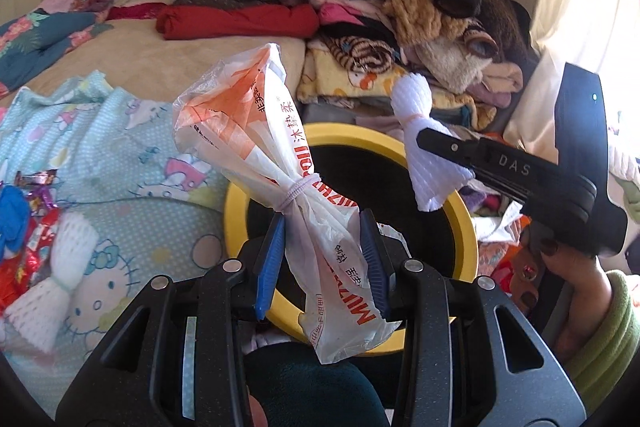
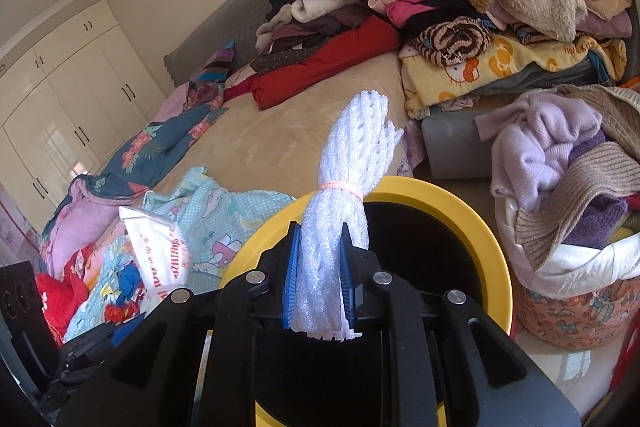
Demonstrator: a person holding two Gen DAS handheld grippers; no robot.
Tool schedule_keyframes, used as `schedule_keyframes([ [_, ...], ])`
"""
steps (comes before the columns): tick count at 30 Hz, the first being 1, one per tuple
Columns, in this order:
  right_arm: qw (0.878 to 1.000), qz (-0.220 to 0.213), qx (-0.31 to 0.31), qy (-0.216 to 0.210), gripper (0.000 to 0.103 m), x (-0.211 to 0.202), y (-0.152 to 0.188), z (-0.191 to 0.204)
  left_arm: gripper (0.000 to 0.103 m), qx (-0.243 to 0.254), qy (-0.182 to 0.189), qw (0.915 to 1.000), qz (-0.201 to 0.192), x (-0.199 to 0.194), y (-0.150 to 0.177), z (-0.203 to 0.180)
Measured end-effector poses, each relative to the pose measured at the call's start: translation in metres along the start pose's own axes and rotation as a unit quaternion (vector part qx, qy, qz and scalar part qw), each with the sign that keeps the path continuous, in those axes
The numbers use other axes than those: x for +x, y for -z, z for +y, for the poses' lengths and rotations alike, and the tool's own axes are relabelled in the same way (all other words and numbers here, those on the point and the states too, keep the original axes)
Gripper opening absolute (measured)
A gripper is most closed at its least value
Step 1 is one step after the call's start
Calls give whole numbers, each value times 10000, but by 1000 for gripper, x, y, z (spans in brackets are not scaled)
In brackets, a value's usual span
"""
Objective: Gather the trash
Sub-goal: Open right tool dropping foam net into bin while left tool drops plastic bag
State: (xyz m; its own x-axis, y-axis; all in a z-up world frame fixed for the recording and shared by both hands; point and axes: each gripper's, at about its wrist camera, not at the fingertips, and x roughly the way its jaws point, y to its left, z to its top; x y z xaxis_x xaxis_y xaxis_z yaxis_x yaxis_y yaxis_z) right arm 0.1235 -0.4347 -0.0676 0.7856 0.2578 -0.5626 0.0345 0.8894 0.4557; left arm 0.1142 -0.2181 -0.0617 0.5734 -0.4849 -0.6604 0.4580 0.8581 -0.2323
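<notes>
- left gripper [image 1: 322, 259] is clamped on a tied plastic bag [image 1: 256, 115], held above the yellow bin [image 1: 236, 211].
- right gripper [image 2: 320, 275] is pinched narrowly on a white foam net [image 2: 348, 155], also over the bin's rim.
- a second foam net [image 1: 52, 271] lies on the bed sheet [image 1: 120, 131].

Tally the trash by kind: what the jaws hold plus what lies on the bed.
White foam nets: 2, one held, one on the bed
Printed plastic bags: 1, held
Pile of red and blue wrappers: 1
Total: 4
</notes>
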Motion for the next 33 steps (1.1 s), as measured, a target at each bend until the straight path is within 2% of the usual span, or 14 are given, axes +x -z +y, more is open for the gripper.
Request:
schedule_keyframes([
  [8, 9998, 167, 138, -35, 20, 9, 3, -12, 33, -106, 260, 9989, 373, 32, 5, -2],
  [10, 9996, 207, 169, -73, 25, 11, 3, -15, 35, -114, 260, 9989, 379, 33, 7, -2],
  [12, 9996, 230, 182, -63, 30, 13, 4, -16, 43, -201, 292, 9988, 335, 31, 7, 1],
  [14, 9996, 207, 174, -29, 40, 13, 4, -17, 64, -286, 253, 9990, 223, 25, 5, 4],
  [16, 9998, 153, 157, 16, 46, 12, 4, -17, 77, -326, 167, 9993, 92, 19, 4, 6],
  [18, 9999, 76, 114, 47, 47, 11, 4, -15, 81, -366, 127, 9992, -76, 10, 5, 9],
  [20, 10000, -20, 60, 73, 55, 8, 4, -11, 92, -404, 51, 9989, -236, 2, 4, 12],
  [23, 9998, -183, -34, 108, 68, 4, 5, -4, 92, -470, -130, 9976, -494, -12, 3, 16],
  [28, 9989, -392, -186, 176, 76, -1, 6, 12, 92, -559, -429, 9946, -768, -31, 1, 27],
  [33, 9979, -528, -354, 129, 80, -4, 9, 27, 92, -660, -648, 9915, -914, -45, 1, 39],
])
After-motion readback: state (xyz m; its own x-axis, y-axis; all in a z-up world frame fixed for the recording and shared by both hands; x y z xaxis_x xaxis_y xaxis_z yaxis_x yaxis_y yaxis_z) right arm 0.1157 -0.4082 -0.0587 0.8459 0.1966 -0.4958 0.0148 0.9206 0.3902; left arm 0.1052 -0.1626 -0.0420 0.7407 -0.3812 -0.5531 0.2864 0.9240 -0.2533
